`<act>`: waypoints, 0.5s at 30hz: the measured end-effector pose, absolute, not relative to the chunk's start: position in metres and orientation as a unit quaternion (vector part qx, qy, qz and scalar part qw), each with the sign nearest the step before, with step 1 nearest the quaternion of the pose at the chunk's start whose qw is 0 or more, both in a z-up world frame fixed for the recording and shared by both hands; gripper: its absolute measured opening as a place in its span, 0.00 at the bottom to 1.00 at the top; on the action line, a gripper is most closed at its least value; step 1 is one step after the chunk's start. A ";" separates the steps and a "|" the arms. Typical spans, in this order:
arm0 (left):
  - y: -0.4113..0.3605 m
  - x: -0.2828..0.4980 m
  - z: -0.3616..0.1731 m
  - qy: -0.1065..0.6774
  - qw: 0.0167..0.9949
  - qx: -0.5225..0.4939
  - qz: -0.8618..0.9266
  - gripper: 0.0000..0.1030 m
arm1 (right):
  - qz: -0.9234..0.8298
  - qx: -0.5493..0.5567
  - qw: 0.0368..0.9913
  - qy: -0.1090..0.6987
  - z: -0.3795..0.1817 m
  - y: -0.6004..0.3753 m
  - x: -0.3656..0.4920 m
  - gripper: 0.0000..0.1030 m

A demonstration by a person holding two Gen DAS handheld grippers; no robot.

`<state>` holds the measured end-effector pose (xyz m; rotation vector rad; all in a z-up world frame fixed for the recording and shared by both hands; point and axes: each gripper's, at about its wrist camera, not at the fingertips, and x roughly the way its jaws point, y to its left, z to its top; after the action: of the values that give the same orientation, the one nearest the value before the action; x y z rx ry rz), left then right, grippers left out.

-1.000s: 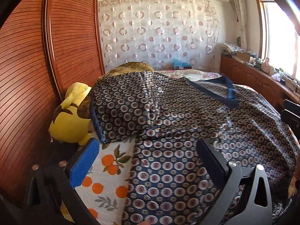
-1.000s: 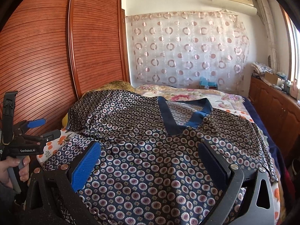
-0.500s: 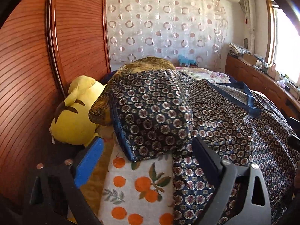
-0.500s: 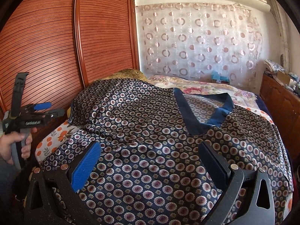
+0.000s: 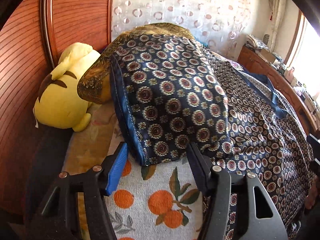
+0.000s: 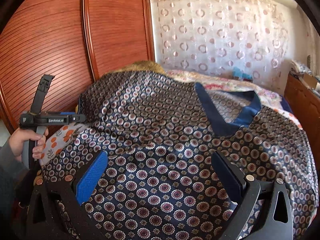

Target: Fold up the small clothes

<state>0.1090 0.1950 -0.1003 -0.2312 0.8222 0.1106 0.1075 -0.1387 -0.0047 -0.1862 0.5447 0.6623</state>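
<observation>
Sunlit bedroom, wooden wardrobe (image 6: 50,40), circle-patterned curtain (image 6: 220,36)

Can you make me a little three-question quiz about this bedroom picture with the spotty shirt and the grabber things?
1. True or false: the yellow plush toy lies against the wooden wardrobe.
2. What is printed on the sheet under the left gripper? A) oranges B) stars C) cars
3. Which part of the patterned shirt lies between the left gripper's closing jaws?

Key
1. True.
2. A, oranges with green leaves.
3. The sleeve, at its blue-hemmed end. The jaws are closing around its corner but have not pinched it yet. The right gripper hovers open over the shirt's body.
</observation>
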 end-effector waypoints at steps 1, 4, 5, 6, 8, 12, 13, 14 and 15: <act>0.197 0.110 -0.100 0.397 0.909 -0.119 0.049 0.60 | 0.323 -0.091 0.902 0.271 -0.006 -0.137 0.110 1.00; 0.201 0.108 -0.099 0.392 0.909 -0.132 0.041 0.47 | 0.328 -0.098 0.895 0.285 -0.008 -0.127 0.118 1.00; 0.200 0.108 -0.098 0.389 0.911 -0.129 0.043 0.36 | 0.329 -0.100 0.894 0.288 -0.008 -0.124 0.120 1.00; 0.199 0.106 -0.096 0.386 0.913 -0.126 0.043 0.27 | 0.332 -0.101 0.892 0.290 -0.009 -0.122 0.122 1.00; 0.195 0.106 -0.092 0.382 0.915 -0.123 0.031 0.11 | 0.334 -0.104 0.890 0.292 -0.010 -0.117 0.125 1.00; 0.184 0.106 -0.074 0.366 0.924 -0.107 0.020 0.04 | 0.336 -0.111 0.889 0.289 -0.010 -0.111 0.127 1.00; 0.180 0.107 -0.068 0.362 0.927 -0.100 0.014 0.03 | 0.335 -0.112 0.890 0.288 -0.010 -0.111 0.126 1.00; 0.176 0.107 -0.063 0.359 0.928 -0.095 0.009 0.03 | 0.334 -0.112 0.891 0.288 -0.010 -0.112 0.127 1.00; 0.171 0.106 -0.056 0.353 0.931 -0.092 0.003 0.03 | 0.332 -0.110 0.891 0.288 -0.011 -0.114 0.128 1.00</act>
<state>0.1065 0.1713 -0.0557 -0.1887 0.7226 0.0063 0.1284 -0.1136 -0.0106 -0.2289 0.5982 0.6900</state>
